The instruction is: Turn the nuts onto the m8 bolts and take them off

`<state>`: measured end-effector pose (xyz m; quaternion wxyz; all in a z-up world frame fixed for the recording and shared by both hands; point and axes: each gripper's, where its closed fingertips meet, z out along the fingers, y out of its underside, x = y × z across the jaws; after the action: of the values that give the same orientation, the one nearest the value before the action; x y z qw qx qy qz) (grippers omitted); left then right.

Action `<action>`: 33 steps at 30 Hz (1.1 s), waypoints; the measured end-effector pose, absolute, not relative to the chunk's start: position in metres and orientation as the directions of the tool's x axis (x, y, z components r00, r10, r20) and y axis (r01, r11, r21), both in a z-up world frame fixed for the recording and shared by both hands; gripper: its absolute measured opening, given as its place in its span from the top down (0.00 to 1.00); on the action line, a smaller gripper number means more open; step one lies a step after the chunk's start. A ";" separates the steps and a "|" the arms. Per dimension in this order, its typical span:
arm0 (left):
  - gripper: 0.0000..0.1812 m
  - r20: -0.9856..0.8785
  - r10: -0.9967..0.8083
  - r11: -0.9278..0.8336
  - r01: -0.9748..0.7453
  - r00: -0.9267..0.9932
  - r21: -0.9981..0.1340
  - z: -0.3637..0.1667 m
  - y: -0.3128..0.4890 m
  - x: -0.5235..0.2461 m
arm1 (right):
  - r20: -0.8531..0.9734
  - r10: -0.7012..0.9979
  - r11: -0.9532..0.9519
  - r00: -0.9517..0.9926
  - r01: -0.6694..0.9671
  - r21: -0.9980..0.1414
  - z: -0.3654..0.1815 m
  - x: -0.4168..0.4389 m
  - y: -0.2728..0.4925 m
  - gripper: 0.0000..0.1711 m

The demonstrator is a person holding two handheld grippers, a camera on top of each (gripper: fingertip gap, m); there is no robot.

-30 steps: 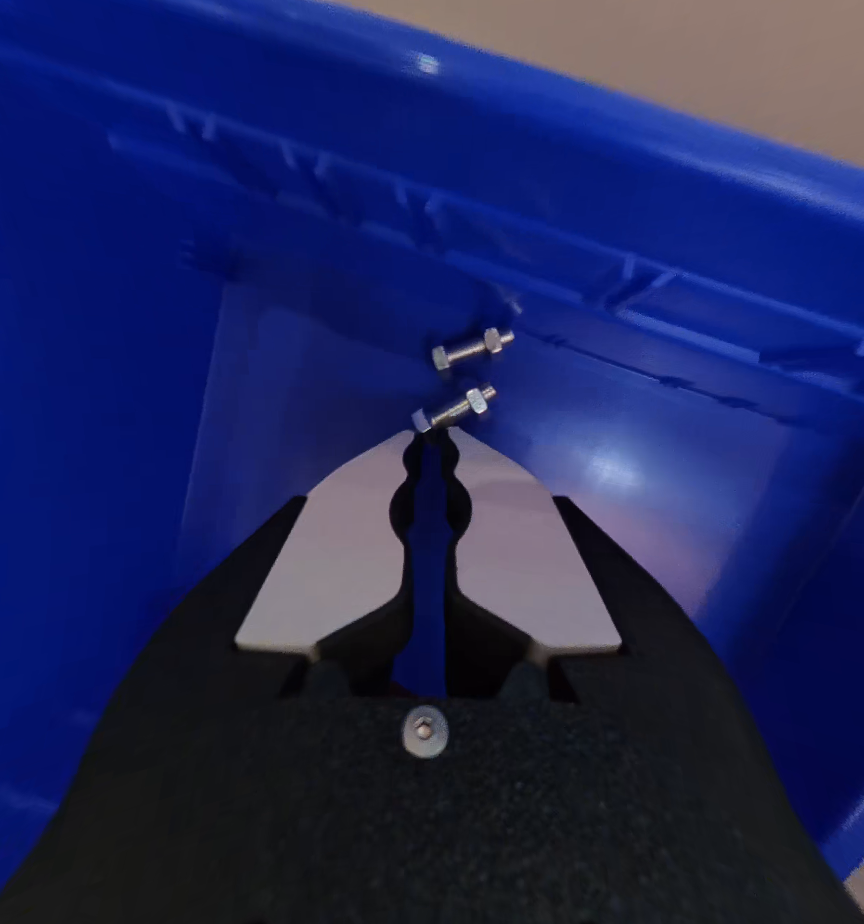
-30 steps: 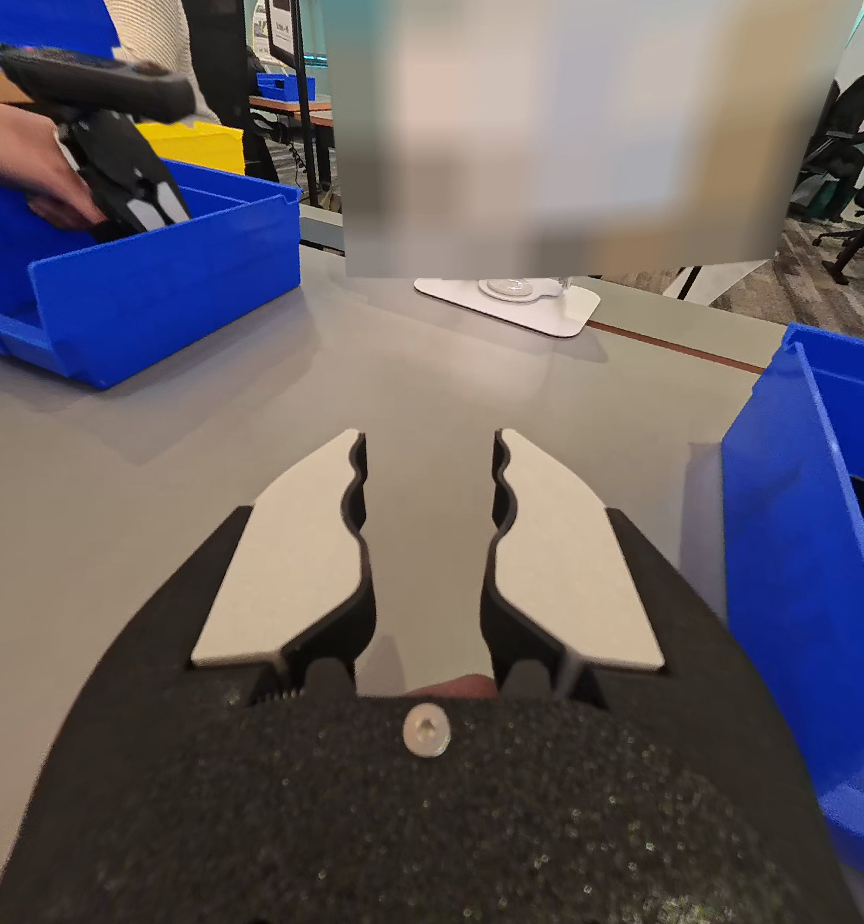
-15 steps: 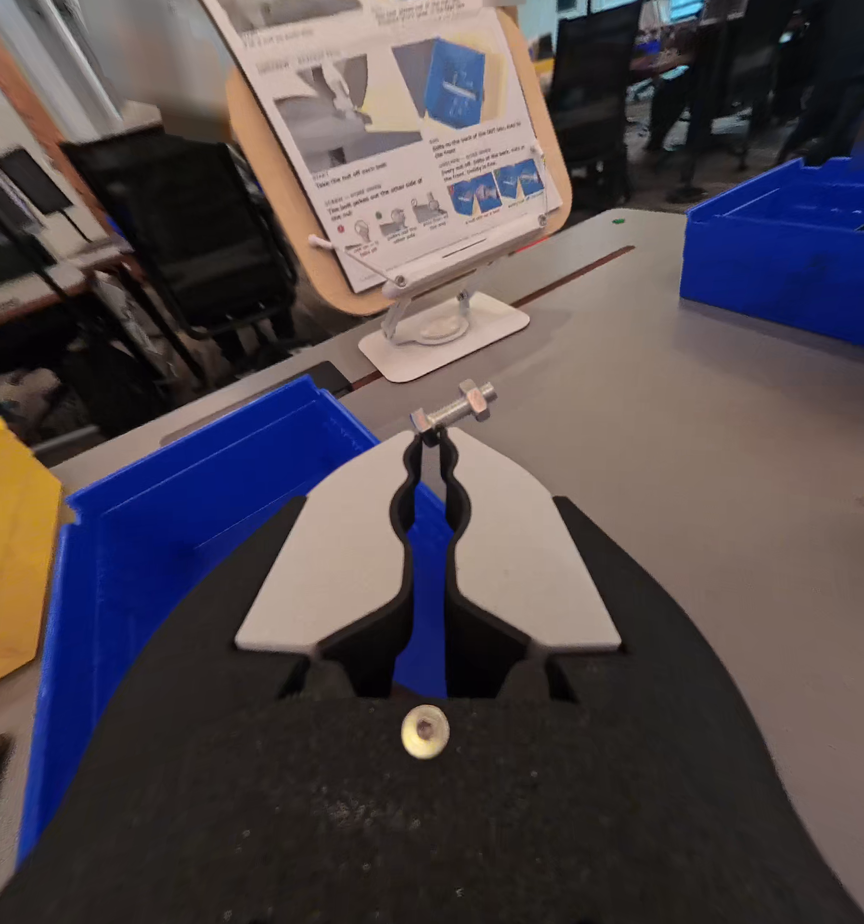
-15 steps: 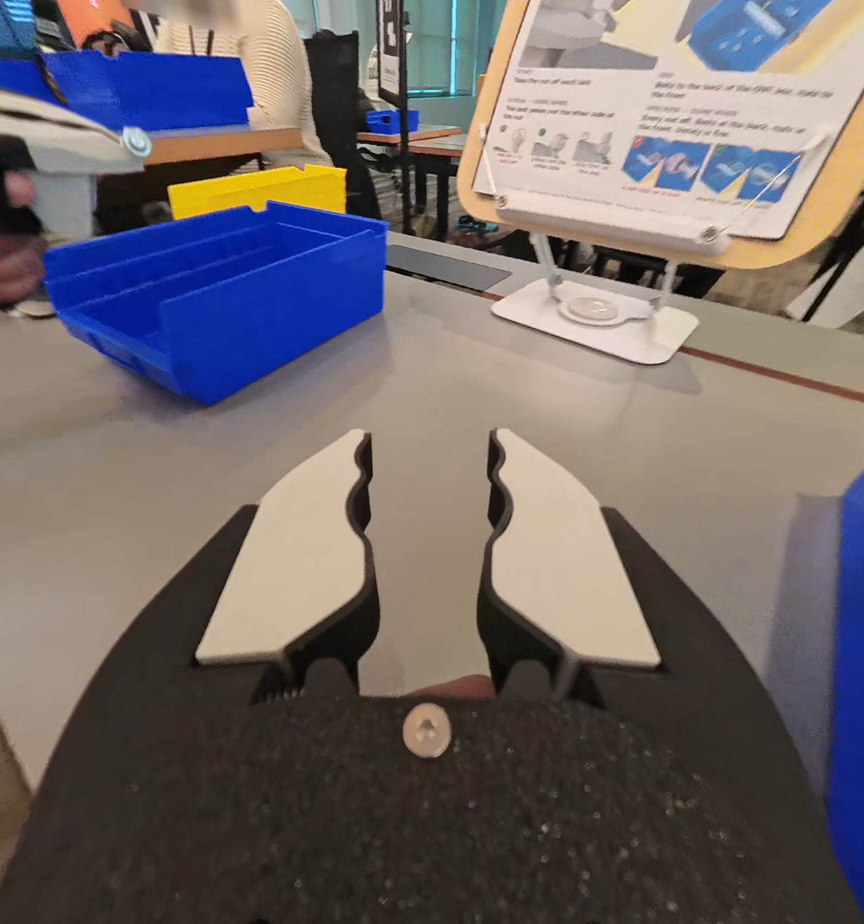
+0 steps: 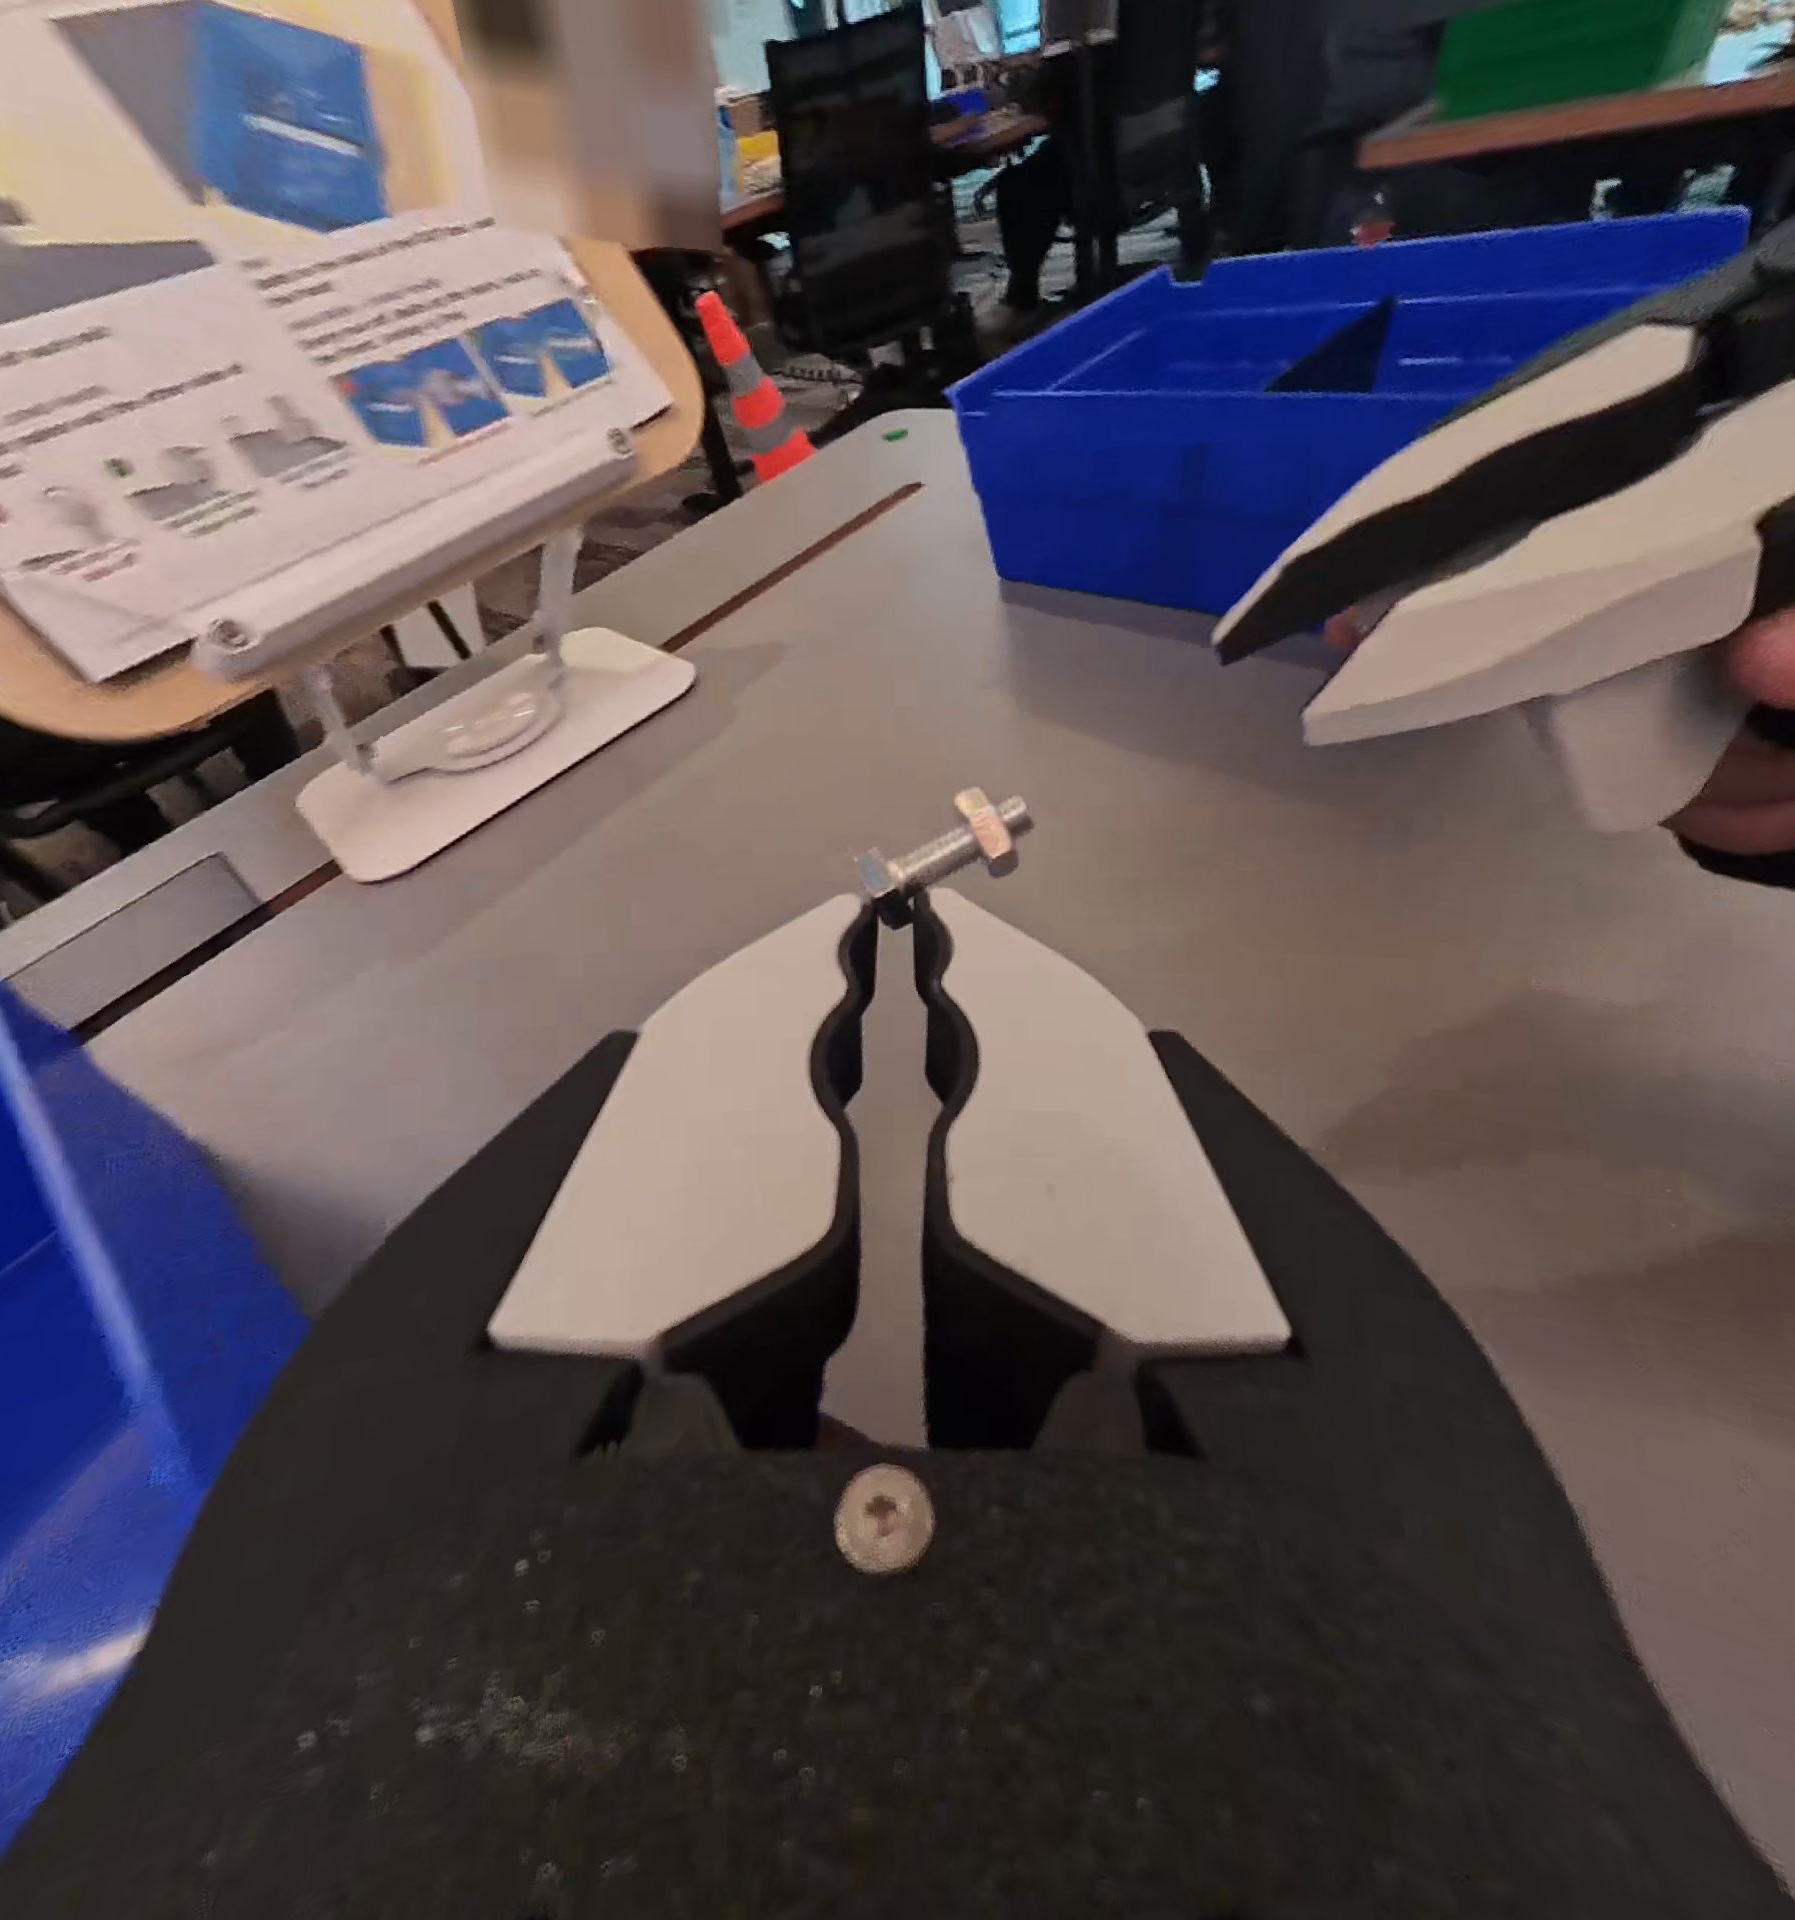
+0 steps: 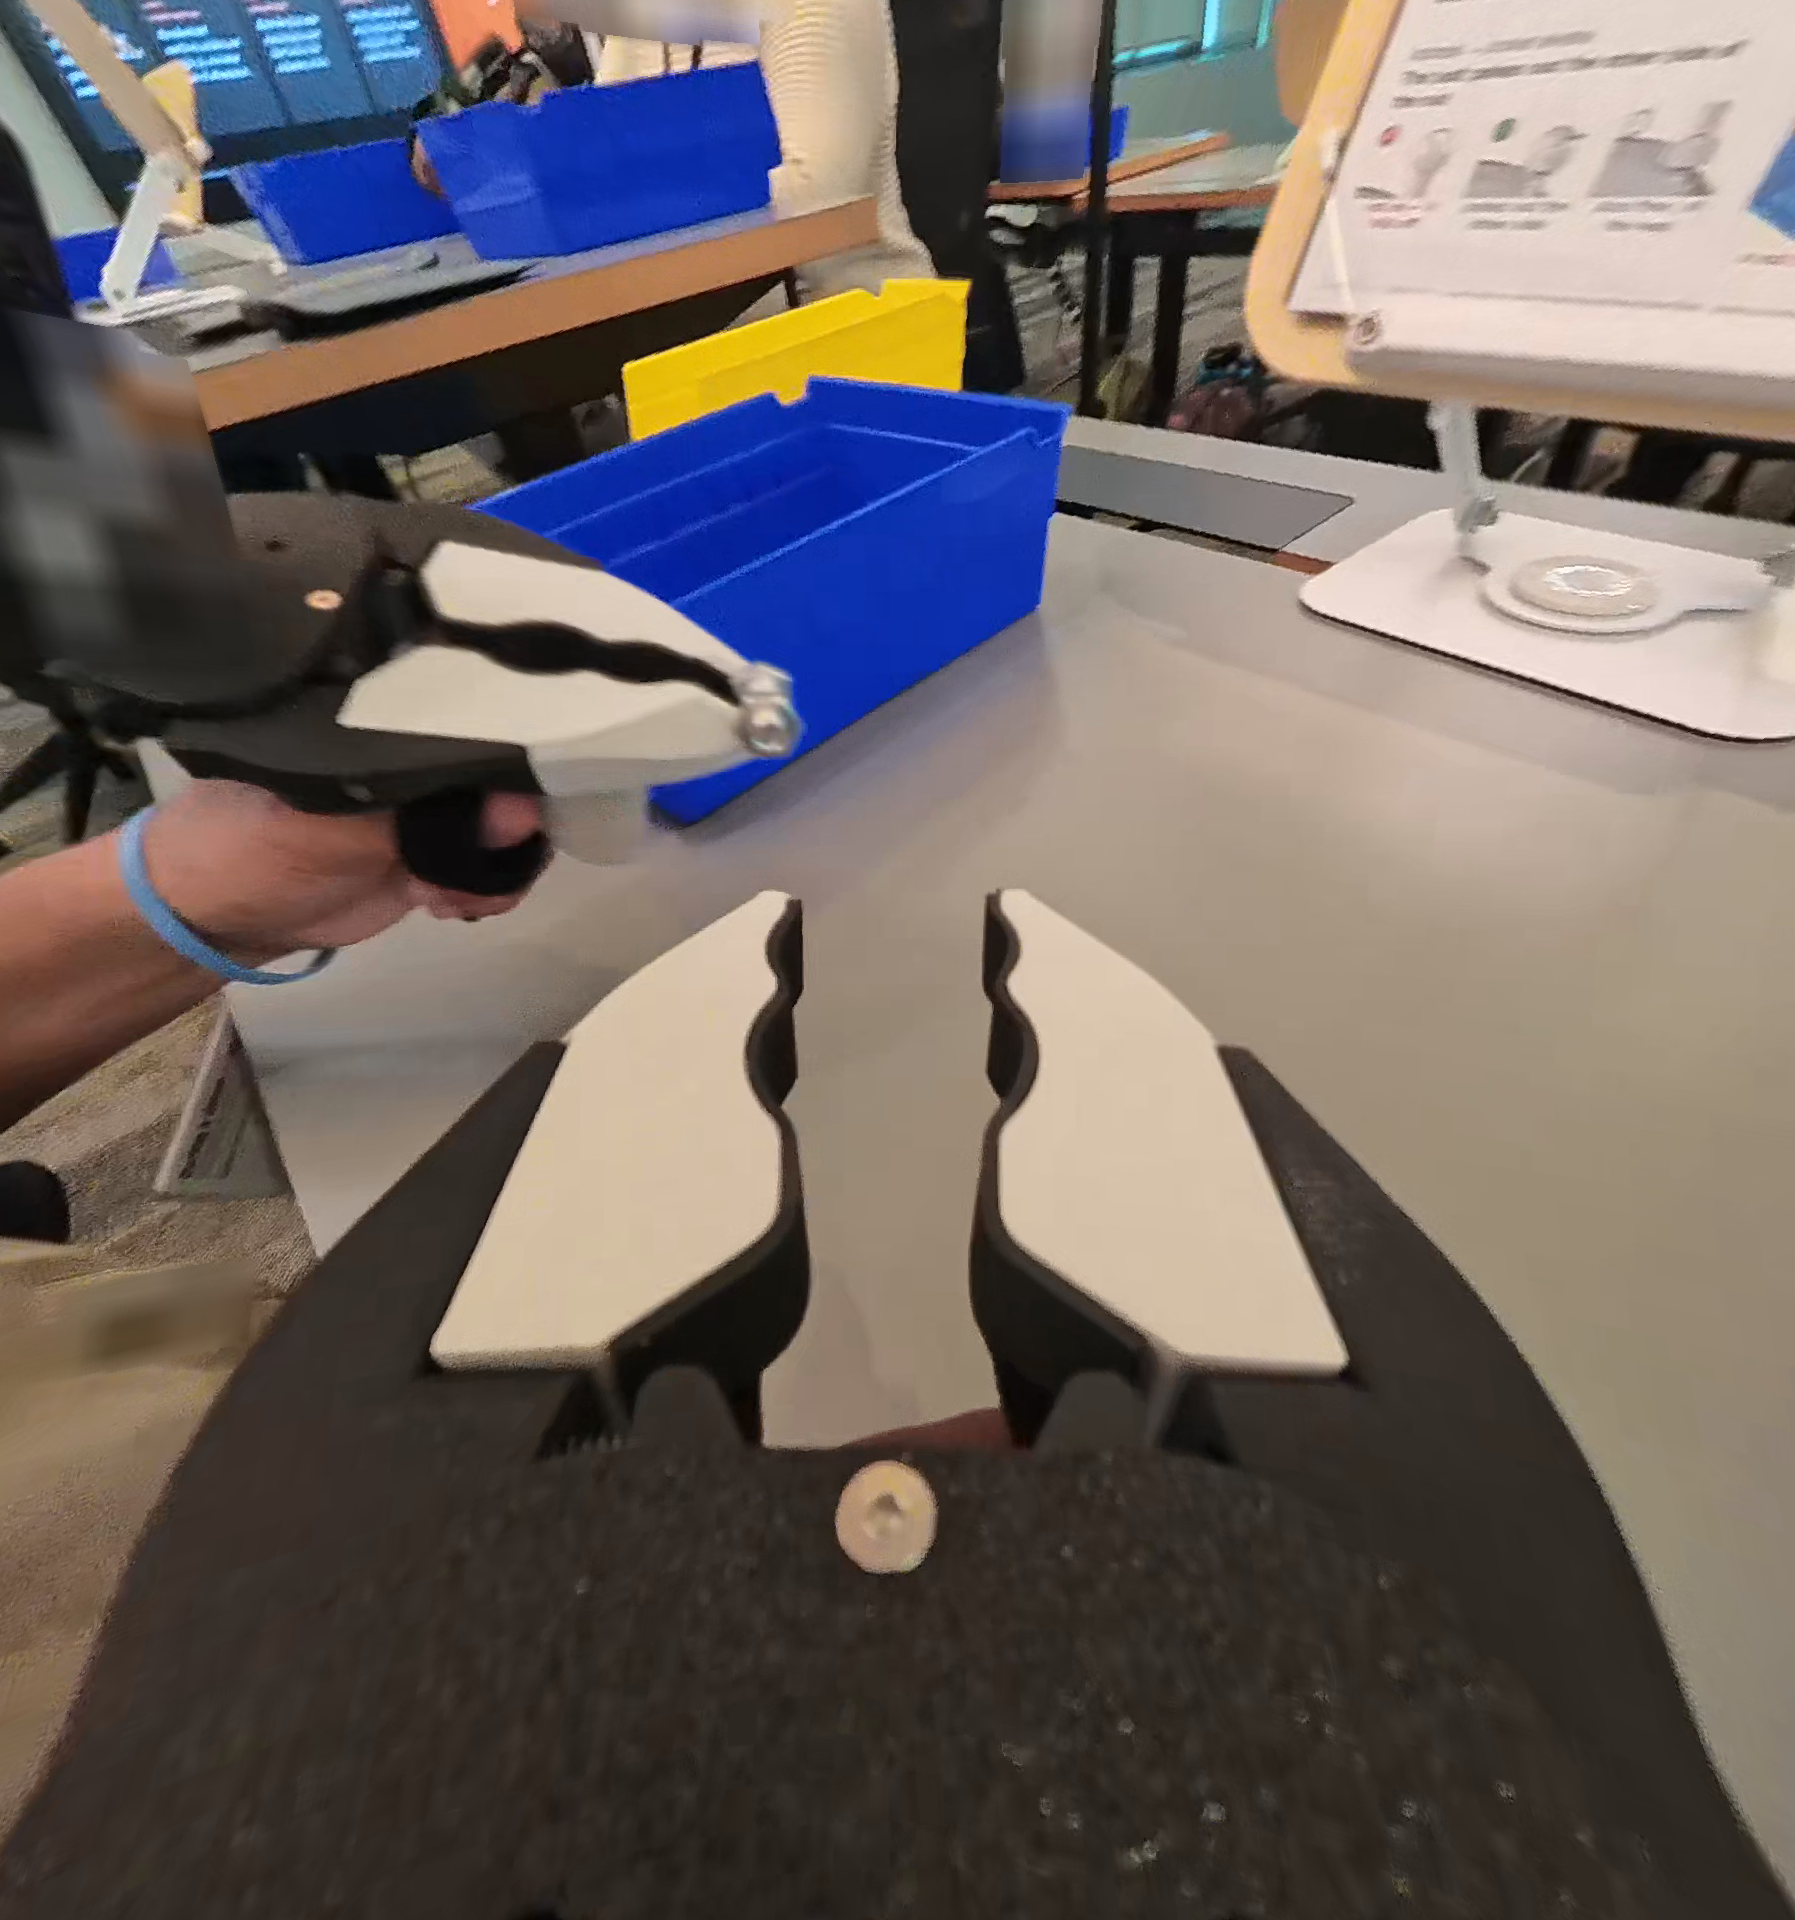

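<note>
My left gripper (image 5: pixel 895 906) is shut on the head end of a silver M8 bolt (image 5: pixel 929 858) and holds it above the grey table (image 5: pixel 1132 935). A nut (image 5: pixel 992 826) sits on the thread near the free end, which points up to the right. The right wrist view shows the left gripper (image 6: pixel 737 696) at the left with the bolt (image 6: pixel 768 712) end-on. My right gripper (image 6: pixel 893 940) is open and empty, a short way from the bolt. It also shows in the left wrist view (image 5: pixel 1277 665) at the right.
A blue bin (image 5: pixel 1236 457) stands at the back right, another blue bin (image 6: pixel 872 561) by the left gripper. A yellow bin (image 6: pixel 799 353) is behind it. An instruction board on a white stand (image 5: pixel 477 748) is at the table's far edge. A person's hand (image 6: pixel 290 883) holds the left gripper. The left gripper's tips are roughly 8 cm from the right gripper's.
My left gripper has lifted the bolt with its nut out of the blue bin and carried it right over the table. My right gripper has swung left toward it, still open.
</note>
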<state>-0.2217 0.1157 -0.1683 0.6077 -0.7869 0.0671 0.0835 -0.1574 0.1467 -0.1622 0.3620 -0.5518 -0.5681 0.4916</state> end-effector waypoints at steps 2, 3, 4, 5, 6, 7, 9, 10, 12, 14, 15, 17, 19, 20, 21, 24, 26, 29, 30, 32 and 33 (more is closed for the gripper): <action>0.96 -0.213 -0.081 -0.276 -0.227 0.974 -0.934 -0.172 0.131 -0.210 | -0.136 0.981 -0.085 -0.140 0.317 -0.945 -0.165 -0.163 0.145 0.82; 0.96 -0.223 -0.094 -0.277 -0.241 0.970 -0.930 -0.173 0.136 -0.207 | -0.139 0.981 -0.086 -0.137 0.339 -0.937 -0.168 -0.164 0.146 0.82; 0.96 -0.235 -0.117 -0.282 -0.259 0.965 -0.924 -0.175 0.141 -0.203 | -0.150 0.979 -0.093 -0.138 0.353 -0.931 -0.170 -0.166 0.147 0.82; 0.96 -0.237 -0.152 -0.287 -0.272 0.960 -0.918 -0.178 0.145 -0.197 | -0.164 0.976 -0.104 -0.140 0.364 -0.926 -0.172 -0.167 0.147 0.82; 0.96 -0.234 -0.173 -0.288 -0.276 0.957 -0.917 -0.179 0.148 -0.192 | -0.174 0.975 -0.112 -0.136 0.374 -0.921 -0.175 -0.168 0.149 0.83; 0.96 -0.226 -0.187 -0.291 -0.274 0.956 -0.917 -0.180 0.151 -0.189 | -0.173 0.977 -0.114 -0.125 0.382 -0.917 -0.177 -0.169 0.151 0.84; 0.96 -0.202 -0.227 -0.295 -0.265 0.953 -0.918 -0.183 0.156 -0.183 | -0.164 0.980 -0.106 -0.117 0.396 -0.912 -0.183 -0.169 0.155 0.87; 0.96 -0.202 -0.222 -0.289 -0.262 0.954 -0.921 -0.182 0.159 -0.182 | -0.160 0.980 -0.101 -0.115 0.403 -0.910 -0.185 -0.169 0.156 0.89; 0.96 -0.204 -0.239 -0.297 -0.271 0.949 -0.916 -0.184 0.161 -0.180 | -0.142 0.982 -0.081 -0.123 0.406 -0.910 -0.187 -0.168 0.157 0.94; 0.96 -0.196 -0.251 -0.314 -0.272 0.948 -0.910 -0.188 0.163 -0.180 | -0.084 0.989 -0.024 -0.123 0.424 -0.905 -0.191 -0.167 0.159 1.00; 0.96 -0.188 -0.260 -0.326 -0.269 0.947 -0.906 -0.190 0.165 -0.180 | -0.032 0.991 0.027 -0.128 0.431 -0.902 -0.194 -0.166 0.161 1.00; 0.96 -0.171 -0.280 -0.338 -0.264 0.945 -0.903 -0.193 0.165 -0.179 | 0.089 0.985 0.147 -0.149 0.442 -0.885 -0.197 -0.166 0.163 1.00; 0.96 -0.154 -0.299 -0.350 -0.258 0.942 -0.900 -0.196 0.165 -0.179 | 0.221 0.958 0.280 -0.180 0.444 -0.851 -0.198 -0.166 0.165 1.00; 0.96 -0.150 -0.300 -0.354 -0.255 0.942 -0.900 -0.197 0.165 -0.180 | 0.291 0.940 0.341 -0.179 0.428 -0.837 -0.195 -0.166 0.167 1.00; 0.97 -0.157 -0.288 -0.357 -0.258 0.945 -0.898 -0.198 0.166 -0.184 | 0.351 0.924 0.383 -0.154 0.404 -0.831 -0.189 -0.166 0.172 1.00; 0.97 -0.153 -0.281 -0.374 -0.254 0.948 -0.892 -0.204 0.165 -0.190 | 0.321 0.938 0.347 -0.130 0.360 -0.866 -0.174 -0.165 0.176 1.00; 0.96 -0.131 -0.280 -0.373 -0.234 0.951 -0.898 -0.206 0.165 -0.189 | 0.221 0.963 0.265 -0.153 0.387 -0.883 -0.179 -0.165 0.175 0.97; 0.96 -0.155 -0.251 -0.337 -0.237 0.955 -0.911 -0.199 0.165 -0.189 | -0.097 0.974 0.001 -0.202 0.439 -0.899 -0.196 -0.164 0.163 0.91; 0.96 -0.176 -0.228 -0.320 -0.244 0.958 -0.915 -0.195 0.166 -0.191 | -0.221 0.952 -0.109 -0.214 0.436 -0.893 -0.196 -0.163 0.159 0.91; 0.96 -0.204 -0.207 -0.302 -0.261 0.957 -0.917 -0.190 0.165 -0.193 | -0.391 0.891 -0.281 -0.231 0.395 -0.875 -0.191 -0.163 0.156 0.87; 0.96 -0.204 -0.207 -0.298 -0.260 0.957 -0.919 -0.189 0.165 -0.193 | -0.415 0.883 -0.317 -0.217 0.374 -0.871 -0.191 -0.164 0.158 0.85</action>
<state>-0.1930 0.1647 -0.1894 0.5746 -0.8052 0.1450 0.0232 -0.1637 0.1578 -0.1908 0.2257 -0.5835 -0.5388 0.5641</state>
